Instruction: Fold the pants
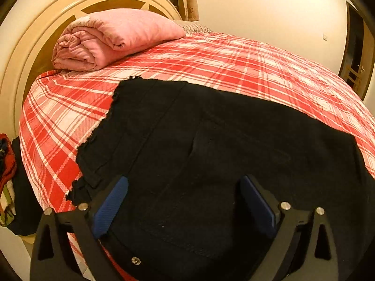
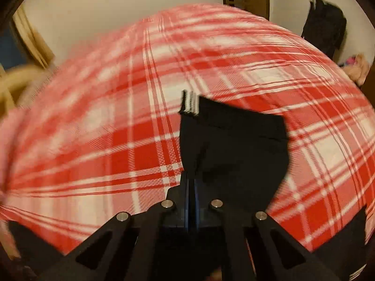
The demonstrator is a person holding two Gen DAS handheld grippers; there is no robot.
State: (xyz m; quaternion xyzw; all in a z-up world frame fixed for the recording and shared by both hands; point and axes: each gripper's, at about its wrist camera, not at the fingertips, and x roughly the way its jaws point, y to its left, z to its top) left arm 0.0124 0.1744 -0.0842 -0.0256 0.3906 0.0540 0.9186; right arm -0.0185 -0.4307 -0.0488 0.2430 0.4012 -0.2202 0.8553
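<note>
Black pants [image 1: 211, 140] lie spread on a bed with a red and white plaid cover [image 1: 222, 58]. Their frayed hem edge runs along the left in the left wrist view. My left gripper [image 1: 184, 201] is open just above the pants, its blue pads [image 1: 110, 206] on either side of the cloth, holding nothing. My right gripper [image 2: 192, 182] is shut on a part of the black pants [image 2: 234, 145] and holds it lifted above the plaid cover [image 2: 117, 140]. The right wrist view is blurred by motion.
A folded pink quilt [image 1: 112, 37] lies at the head of the bed against a cream headboard [image 1: 35, 46]. Clothes [image 1: 7, 178] hang off the bed's left side. A dark garment [image 2: 325, 30] hangs on the wall beyond the bed.
</note>
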